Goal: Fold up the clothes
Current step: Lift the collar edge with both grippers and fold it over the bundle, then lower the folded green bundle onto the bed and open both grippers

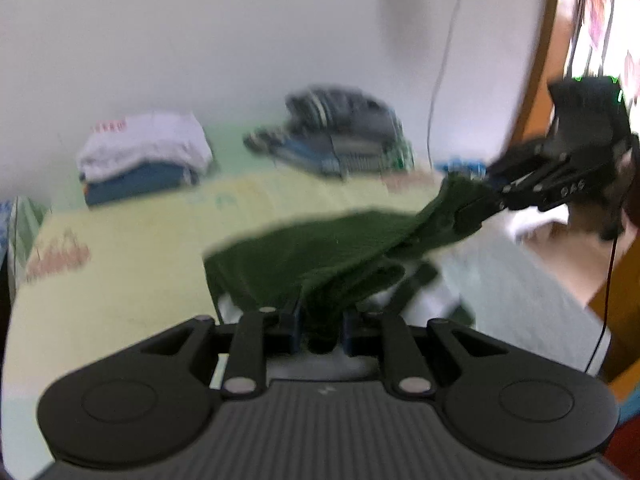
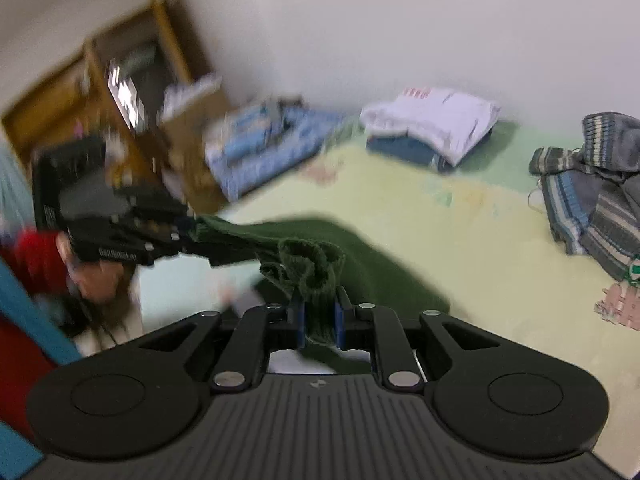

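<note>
A dark green garment (image 1: 320, 248) hangs stretched between both grippers above the yellow-green bed sheet (image 1: 120, 264). My left gripper (image 1: 320, 326) is shut on one bunched edge of it. My right gripper (image 2: 320, 320) is shut on another bunched, ribbed edge of the garment (image 2: 360, 256). In the left wrist view the right gripper (image 1: 476, 210) shows at the right, clamped on the cloth. In the right wrist view the left gripper (image 2: 192, 232) shows at the left, also clamped on it. Both views are motion-blurred.
A folded stack of white and blue clothes (image 1: 144, 156) (image 2: 432, 124) lies at the bed's far side by the white wall. A heap of striped grey-blue clothes (image 1: 344, 132) (image 2: 592, 196) lies beside it. A wooden cabinet (image 2: 132, 92) and blue bedding (image 2: 260, 144) stand beyond the bed.
</note>
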The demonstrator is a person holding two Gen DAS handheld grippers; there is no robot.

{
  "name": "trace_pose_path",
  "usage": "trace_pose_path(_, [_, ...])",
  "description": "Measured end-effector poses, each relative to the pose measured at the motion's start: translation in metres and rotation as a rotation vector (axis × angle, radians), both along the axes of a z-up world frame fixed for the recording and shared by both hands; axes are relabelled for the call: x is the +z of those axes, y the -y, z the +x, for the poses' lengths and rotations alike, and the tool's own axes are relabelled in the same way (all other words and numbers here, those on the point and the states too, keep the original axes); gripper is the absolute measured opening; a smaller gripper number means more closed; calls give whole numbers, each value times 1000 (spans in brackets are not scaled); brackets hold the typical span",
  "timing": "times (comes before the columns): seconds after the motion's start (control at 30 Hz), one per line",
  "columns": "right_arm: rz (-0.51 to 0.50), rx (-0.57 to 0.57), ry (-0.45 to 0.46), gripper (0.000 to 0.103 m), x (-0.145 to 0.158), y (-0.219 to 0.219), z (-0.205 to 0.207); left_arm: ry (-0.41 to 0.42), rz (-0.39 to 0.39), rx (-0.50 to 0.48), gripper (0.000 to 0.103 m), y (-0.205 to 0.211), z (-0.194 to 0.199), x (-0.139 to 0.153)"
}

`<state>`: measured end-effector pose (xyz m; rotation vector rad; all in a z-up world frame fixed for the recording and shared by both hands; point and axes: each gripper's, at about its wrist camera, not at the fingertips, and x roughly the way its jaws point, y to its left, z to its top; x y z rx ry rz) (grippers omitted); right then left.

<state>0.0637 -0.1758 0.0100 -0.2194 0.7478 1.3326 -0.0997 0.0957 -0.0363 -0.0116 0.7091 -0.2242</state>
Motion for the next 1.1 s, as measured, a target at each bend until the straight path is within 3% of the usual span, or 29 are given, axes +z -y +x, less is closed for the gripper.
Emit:
trace_pose_path(0.1, [-120,86,105,14,-22,-12,-27,-66,47,-5,14,9,-10,-25])
trace_pose_path(0.17, [-143,97,149,14,-33,-18,-36,-102,65,2,14,10,-14,-36])
trace_pose_path(0.33, [-182,110,249,17,-59,-32,-55,-108,102,4,17,5,-33,-25])
trace_pose_path(0.47, [-146,102,162,32,-41,-19,-47,-70,120,12,29,2,-32,-5])
trace_pose_path(0.6, [38,29,28,33,-12,0,-34,-26,71,-6,30,0,-24,14])
trace_pose_path(0.7, [131,-109,-38,33,-12,-4,-17,8,78,-96,50,4,-23,24])
trace_pose_path(0.83, [104,-237,-24,31,-39,-30,-13,44,79,-178,53,10,-16,30])
trace_pose_path(0.97, [28,-261,0,31,-67,-53,-27,10,82,-72,47,9,22,-2])
trace_pose_path(1.1, [-21,-344,-29,32,-90,-53,-43,-47,113,-54,48,14,40,-40])
